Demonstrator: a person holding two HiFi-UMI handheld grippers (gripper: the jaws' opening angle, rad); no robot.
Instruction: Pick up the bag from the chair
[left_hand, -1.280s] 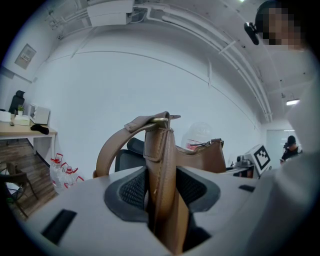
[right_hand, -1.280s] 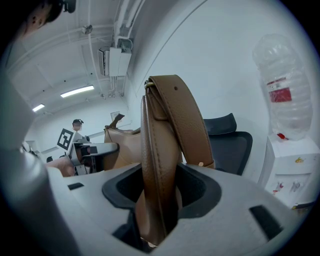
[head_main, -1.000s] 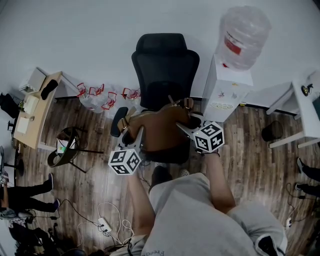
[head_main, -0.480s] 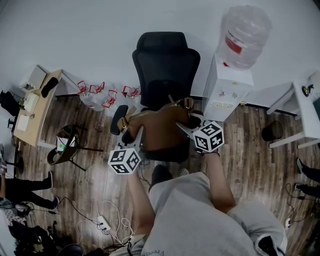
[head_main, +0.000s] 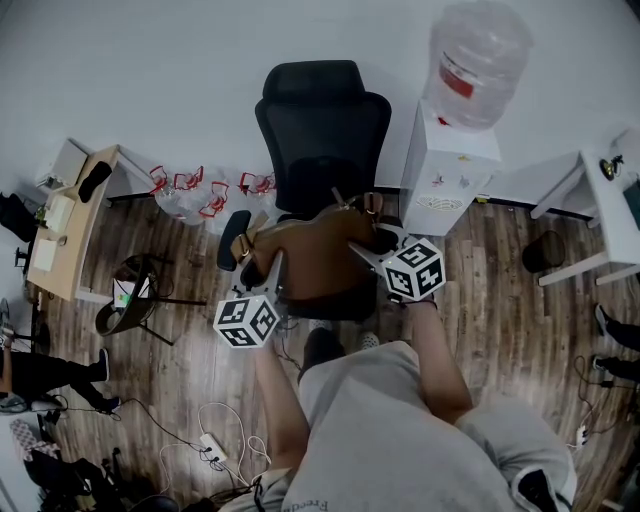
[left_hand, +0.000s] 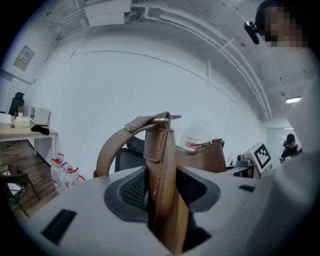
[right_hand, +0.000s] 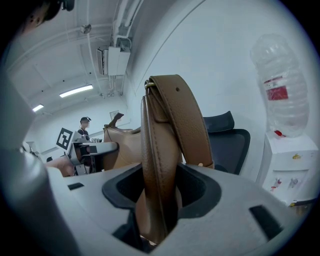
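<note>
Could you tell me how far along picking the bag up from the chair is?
Done: the left gripper and right gripper each clamp a strap end of the brown bag. In hand: it spans between them over the black chair. Left: carrying it clear; whether it touches the chair cannot be told.

No print can be read — the water bottle label is blurred.

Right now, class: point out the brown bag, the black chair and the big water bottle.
brown bag (head_main: 318, 258), head view, middle of its broad leather side.
black chair (head_main: 322, 120), head view, centre of the backrest.
water bottle (head_main: 482, 50), head view, clear body beside the red label.
</note>
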